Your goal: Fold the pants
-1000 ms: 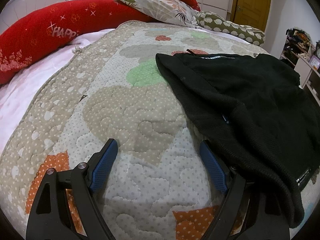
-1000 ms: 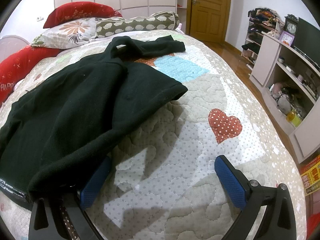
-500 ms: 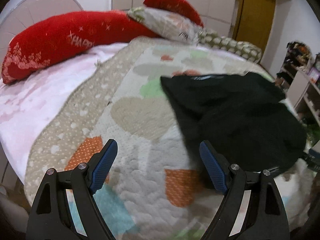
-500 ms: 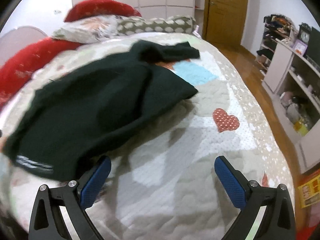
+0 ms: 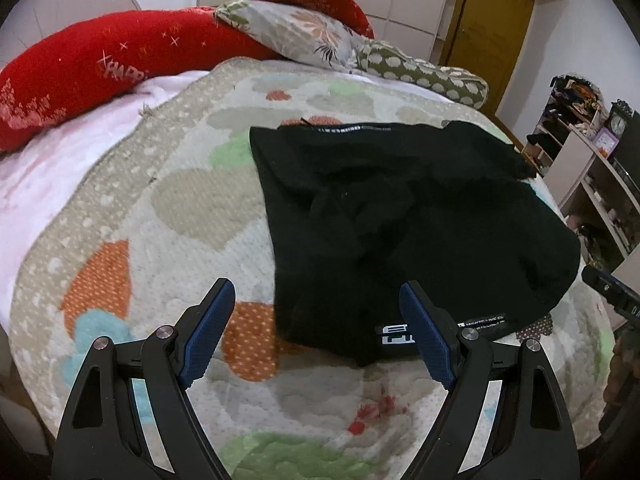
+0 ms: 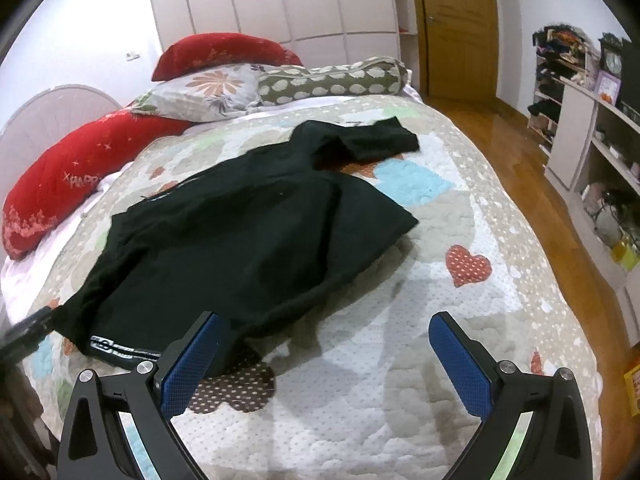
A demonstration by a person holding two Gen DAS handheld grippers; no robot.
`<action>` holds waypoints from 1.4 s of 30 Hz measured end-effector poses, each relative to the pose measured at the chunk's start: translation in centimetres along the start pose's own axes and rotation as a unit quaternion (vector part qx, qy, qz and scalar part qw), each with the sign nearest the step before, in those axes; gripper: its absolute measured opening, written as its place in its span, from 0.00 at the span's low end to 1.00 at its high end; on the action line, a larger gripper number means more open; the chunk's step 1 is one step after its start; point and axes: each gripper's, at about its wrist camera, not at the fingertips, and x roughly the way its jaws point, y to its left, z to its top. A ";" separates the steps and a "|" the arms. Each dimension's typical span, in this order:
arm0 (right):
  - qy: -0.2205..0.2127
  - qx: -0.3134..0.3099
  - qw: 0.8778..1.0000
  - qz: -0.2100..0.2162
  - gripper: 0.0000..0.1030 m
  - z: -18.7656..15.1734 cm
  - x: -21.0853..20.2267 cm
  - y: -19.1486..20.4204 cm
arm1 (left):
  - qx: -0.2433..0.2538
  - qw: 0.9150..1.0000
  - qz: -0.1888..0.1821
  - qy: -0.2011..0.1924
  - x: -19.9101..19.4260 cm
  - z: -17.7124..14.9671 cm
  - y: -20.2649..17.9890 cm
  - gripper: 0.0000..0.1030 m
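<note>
- A bed [image 6: 472, 208] in a patchwork quilt fills the room.
- Red pillows [image 6: 76, 176], a floral pillow [image 6: 208, 88] and a spotted bolster [image 6: 332, 80] line its head.
- White wardrobe panels [image 6: 280, 4] stand behind.
- A wooden door [image 6: 456, 28] stands to the right.
- Glossy wood floor [image 6: 560, 208] runs past cluttered white shelves [image 6: 596, 148].

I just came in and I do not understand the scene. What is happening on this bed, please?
A person holds a two-finger tool in each hand and is folding black pants on a quilted bed cover. The pants lie partly folded, one leg end sticking out toward the pillows. Both the left tool and the right tool are open, hovering above the near edge of the bed and gripping nothing. The fold is not finished.
</note>
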 end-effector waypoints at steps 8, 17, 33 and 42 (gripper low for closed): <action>0.007 0.005 1.000 -0.001 1.00 -0.1 0.6 -0.7 | -0.017 1.000 0.015 0.016 2.0 -0.5 0.3 0.82; 0.010 0.014 1.000 -0.007 1.00 0.3 1.5 -1.8 | -0.025 0.999 0.003 0.033 3.7 -0.4 0.0 0.82; -0.031 0.010 0.999 0.029 1.00 1.7 -1.0 -2.6 | -0.057 0.995 -0.086 0.003 1.5 2.6 2.1 0.13; -0.029 0.017 0.999 0.016 1.00 4.6 2.1 -2.3 | -0.076 0.996 -0.056 0.004 0.7 2.4 6.7 0.13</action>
